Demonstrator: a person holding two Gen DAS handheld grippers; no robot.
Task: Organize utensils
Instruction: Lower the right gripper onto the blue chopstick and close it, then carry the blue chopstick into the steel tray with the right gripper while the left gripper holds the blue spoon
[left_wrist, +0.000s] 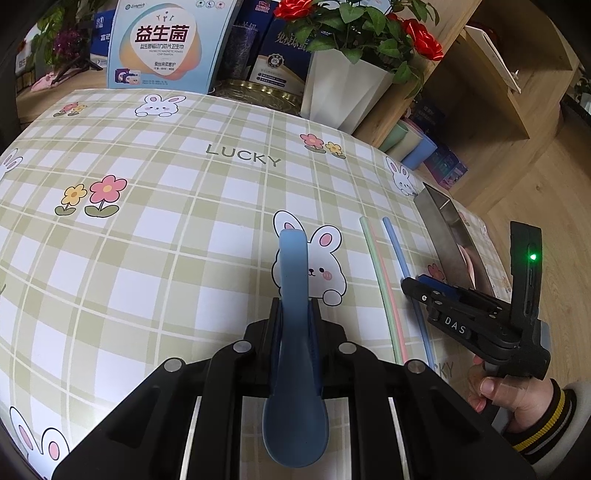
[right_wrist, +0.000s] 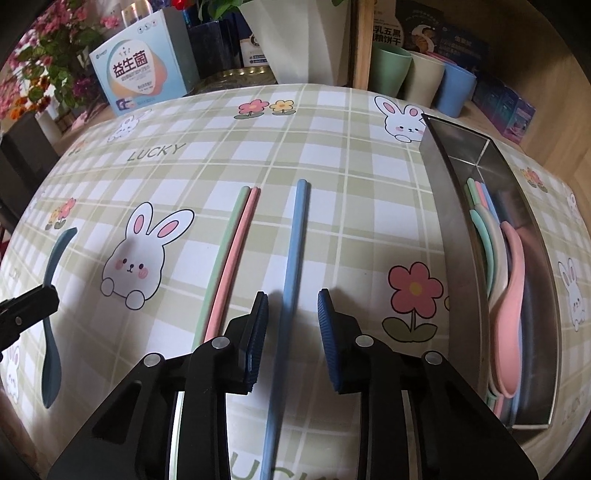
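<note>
— Two grippers were in play; what did the left gripper (left_wrist: 294, 314) have?
— Its jaws were clamped on a blue spoon (left_wrist: 294, 332), handle pointing away over the checked tablecloth (left_wrist: 166, 229).
— And further right?
— Green and pink chopsticks (right_wrist: 231, 258) lay touching side by side, then a blue chopstick (right_wrist: 291, 266) apart from them. The right gripper (right_wrist: 293, 325) stood wide, fingers either side of it, not gripping. At far right, the steel tray (right_wrist: 448, 236) held more spoons and chopsticks
</note>
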